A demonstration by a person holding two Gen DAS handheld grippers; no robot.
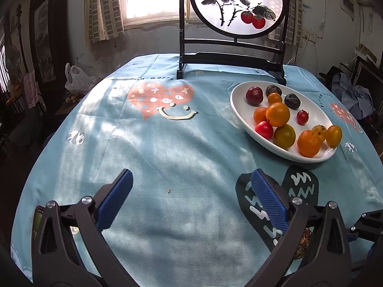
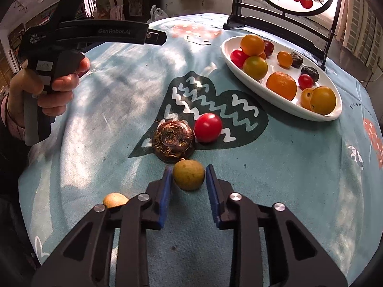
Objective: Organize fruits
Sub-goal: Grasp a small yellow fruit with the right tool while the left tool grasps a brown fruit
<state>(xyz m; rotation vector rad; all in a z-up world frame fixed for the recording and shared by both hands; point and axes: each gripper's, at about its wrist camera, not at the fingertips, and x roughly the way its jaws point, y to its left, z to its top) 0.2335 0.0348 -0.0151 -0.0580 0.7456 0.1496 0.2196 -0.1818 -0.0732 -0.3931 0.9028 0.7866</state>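
My right gripper (image 2: 189,167) is shut on a round yellow-green fruit (image 2: 189,175) that rests on the blue tablecloth, with a blue pad against each side of it. Just beyond the fruit lie a brown, scaly bulb-like fruit (image 2: 172,141) and a red tomato (image 2: 207,127). A pale yellow fruit (image 2: 115,199) peeks out behind the left finger. A white oval plate (image 2: 263,93) at the far right holds several oranges, tomatoes and dark fruits. My left gripper (image 1: 191,175) hangs open over bare cloth, with the plate (image 1: 311,110) ahead to its right.
A round painted screen on a dark wooden stand (image 1: 234,7) occupies the table's back edge behind the plate. A hand (image 2: 59,83) grips the other tool's handle at the left. A white plastic bag (image 1: 76,76) sits beyond the table's far left edge.
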